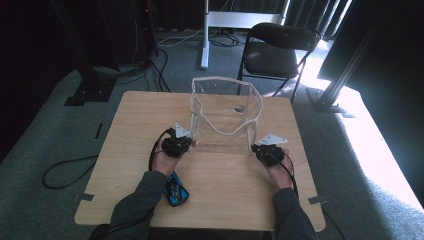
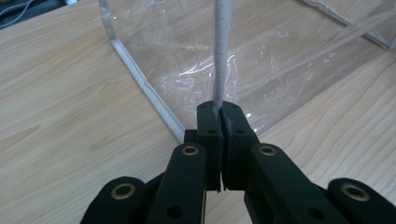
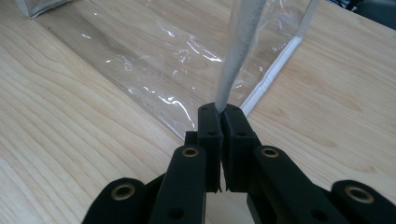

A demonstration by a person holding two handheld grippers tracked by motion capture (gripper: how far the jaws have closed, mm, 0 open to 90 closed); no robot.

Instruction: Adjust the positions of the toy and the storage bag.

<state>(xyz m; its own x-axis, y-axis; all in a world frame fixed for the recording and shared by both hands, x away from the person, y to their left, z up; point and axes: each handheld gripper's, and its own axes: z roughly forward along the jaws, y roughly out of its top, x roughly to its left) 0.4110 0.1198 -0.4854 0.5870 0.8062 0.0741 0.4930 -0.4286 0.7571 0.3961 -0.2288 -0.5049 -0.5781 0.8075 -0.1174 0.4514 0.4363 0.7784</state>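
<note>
the clear bag (image 1: 223, 117) stands upright at the desk's (image 1: 130, 150) middle, mouth up. left gripper (image 1: 176, 145) and right gripper (image 1: 266, 152) each pinch its white trim (image 2: 221, 51). a blue object (image 1: 176, 190) lies near the left forearm.

A light wooden table (image 1: 220, 190) with rounded corners stands on grey carpet. A clear plastic bag (image 1: 225, 117) with white edging stands upright on it, open at the top, near the middle of the far edge. A small blue and black device (image 1: 176, 189) lies on the tabletop toward the near edge, left of centre.
</note>
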